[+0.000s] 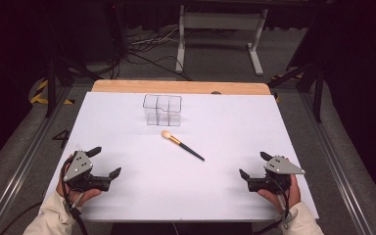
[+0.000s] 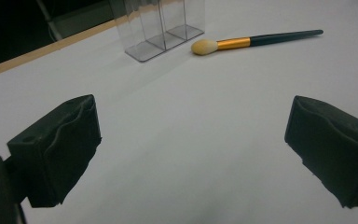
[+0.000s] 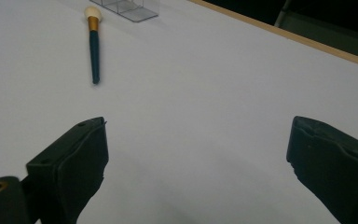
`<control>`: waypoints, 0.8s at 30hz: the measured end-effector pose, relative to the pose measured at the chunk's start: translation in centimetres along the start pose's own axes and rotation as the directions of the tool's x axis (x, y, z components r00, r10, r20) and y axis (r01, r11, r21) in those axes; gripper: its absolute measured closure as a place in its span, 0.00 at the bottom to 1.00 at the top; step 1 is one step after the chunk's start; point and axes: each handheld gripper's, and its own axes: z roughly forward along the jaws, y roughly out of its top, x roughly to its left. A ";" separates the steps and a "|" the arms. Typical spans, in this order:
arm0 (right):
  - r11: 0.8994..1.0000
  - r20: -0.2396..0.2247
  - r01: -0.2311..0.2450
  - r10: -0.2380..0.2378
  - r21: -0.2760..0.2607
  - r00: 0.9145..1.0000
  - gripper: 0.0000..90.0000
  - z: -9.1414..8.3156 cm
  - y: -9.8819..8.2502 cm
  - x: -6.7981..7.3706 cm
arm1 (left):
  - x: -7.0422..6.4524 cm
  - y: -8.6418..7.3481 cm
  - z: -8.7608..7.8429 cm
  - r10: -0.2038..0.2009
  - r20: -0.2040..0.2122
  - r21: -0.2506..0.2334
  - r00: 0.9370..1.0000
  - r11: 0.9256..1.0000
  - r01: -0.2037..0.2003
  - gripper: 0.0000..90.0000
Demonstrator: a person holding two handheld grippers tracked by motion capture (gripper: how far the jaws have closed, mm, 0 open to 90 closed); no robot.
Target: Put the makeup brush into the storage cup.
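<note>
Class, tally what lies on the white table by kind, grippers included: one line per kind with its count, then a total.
Makeup brush: 1
Clear organiser with compartments: 1
Handheld grippers: 2, left gripper and right gripper, both with jaws open
Total: 4

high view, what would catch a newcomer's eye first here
A makeup brush with a pale head, gold collar and dark handle lies alone mid-table on the white sheet. Just beyond its head stands a clear plastic organizer. The left gripper and right gripper rest open at the near corners.
</note>
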 end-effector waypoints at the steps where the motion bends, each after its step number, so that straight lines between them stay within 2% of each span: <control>1: 1.000 0.002 0.003 -0.003 0.001 1.000 0.07 0.0 0.1 0.0 | 0.0 0.0 0.0 0.000 -0.001 0.002 1.000 1.000 0.000 0.05; 7: 1.000 -0.022 0.008 -0.008 0.026 1.000 0.09 0.7 0.9 0.3 | 0.0 -0.1 0.1 -0.004 0.005 0.000 1.000 1.000 0.004 0.05; 12: 0.994 -0.060 -0.002 0.009 0.113 0.998 0.12 1.8 2.2 0.4 | 0.1 -0.1 0.1 -0.006 0.009 0.009 1.000 1.000 0.006 0.05; 14: 0.990 -0.068 0.011 -0.002 0.141 0.998 0.13 2.4 3.1 0.5 | 0.1 -0.1 0.2 -0.003 0.009 0.011 1.000 1.000 0.003 0.05; 16: 0.985 -0.105 0.026 -0.008 0.172 0.994 0.12 3.1 4.2 0.6 | 0.1 -0.1 0.2 -0.007 0.013 0.010 1.000 1.000 0.007 0.05; 18: 0.975 -0.140 0.058 -0.029 0.213 0.990 0.10 4.1 5.4 1.0 | 0.1 -0.2 0.2 -0.008 0.014 0.012 1.000 1.000 0.007 0.05; 20: 0.962 -0.179 0.103 -0.058 0.255 0.982 0.08 5.0 6.4 1.5 | 0.1 -0.2 0.2 -0.010 0.020 0.017 1.000 1.000 0.009 0.05; 24: 0.925 -0.245 0.149 -0.063 0.348 0.968 0.09 7.0 8.5 2.4 | 0.1 -0.3 0.4 -0.011 0.033 0.022 0.999 1.000 0.011 0.05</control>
